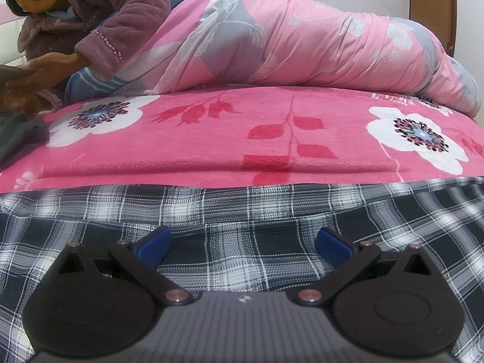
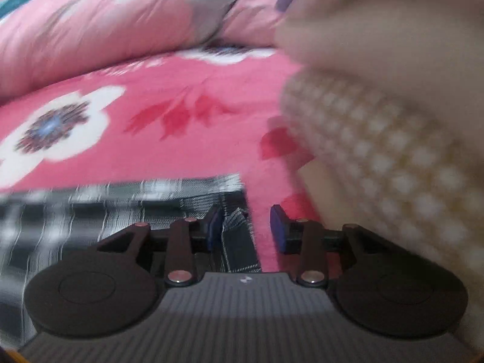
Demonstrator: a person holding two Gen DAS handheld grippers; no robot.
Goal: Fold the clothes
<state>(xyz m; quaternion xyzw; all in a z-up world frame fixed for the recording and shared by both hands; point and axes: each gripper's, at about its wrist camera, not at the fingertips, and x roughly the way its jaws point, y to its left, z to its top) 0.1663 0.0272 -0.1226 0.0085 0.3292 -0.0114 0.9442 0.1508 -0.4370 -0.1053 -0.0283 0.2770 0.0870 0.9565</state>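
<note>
We hold both the left gripper (image 1: 242, 242) and right gripper (image 2: 245, 227) open and empty over the plaid garment (image 1: 242, 211); the corner beside the right one may slip the pads on closing.

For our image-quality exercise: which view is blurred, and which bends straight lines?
Right wrist view: motion blur smears the checked cloth and cream knit; right gripper sharp. Left wrist view: sharp, but fisheye bows the blanket edge; left gripper open.
</note>
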